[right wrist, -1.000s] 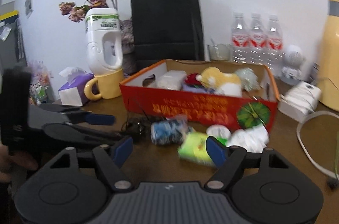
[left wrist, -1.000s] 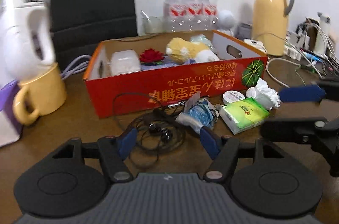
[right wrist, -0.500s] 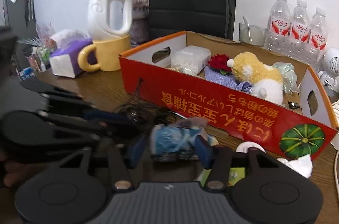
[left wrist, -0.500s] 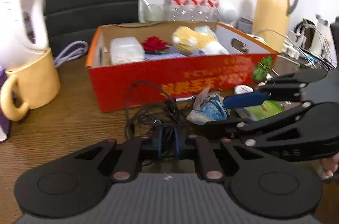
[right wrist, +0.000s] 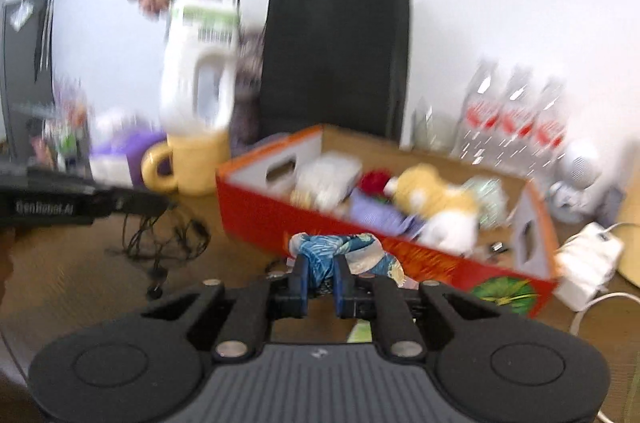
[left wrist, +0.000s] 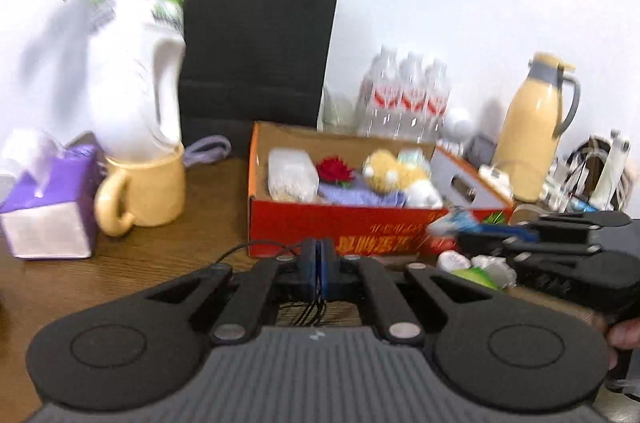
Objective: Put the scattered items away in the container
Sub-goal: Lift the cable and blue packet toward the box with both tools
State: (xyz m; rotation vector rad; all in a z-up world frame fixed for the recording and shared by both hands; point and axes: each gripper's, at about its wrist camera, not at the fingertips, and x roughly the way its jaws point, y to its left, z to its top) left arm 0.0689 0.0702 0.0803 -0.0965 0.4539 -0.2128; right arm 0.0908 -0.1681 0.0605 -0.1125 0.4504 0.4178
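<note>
Left tongs (left wrist: pixel 319 265) clenched on thin black earphone cord (left wrist: pixel 256 246); right tongs (right wrist: pixel 320 273) closing on blue crumpled wrapper (right wrist: pixel 340 251), both low centre, just before the red box (left wrist: pixel 340 223). Advice: raise each clear of the near wall before releasing. Nearby: yellow mug (left wrist: pixel 148 189), tissue box (left wrist: pixel 52 199), unobstructive

Setting: a lived-in home or small office room. Indicators: a wood-grain counter (left wrist: pixel 192 223) against a white wall, a tissue box (left wrist: pixel 48 207), a yellow mug (left wrist: pixel 148 191), a black paper bag (left wrist: pixel 256 55), bottled water (left wrist: pixel 404 95), a thermos jug (left wrist: pixel 532 127) and tangled charger cables (left wrist: pixel 592 167).
</note>
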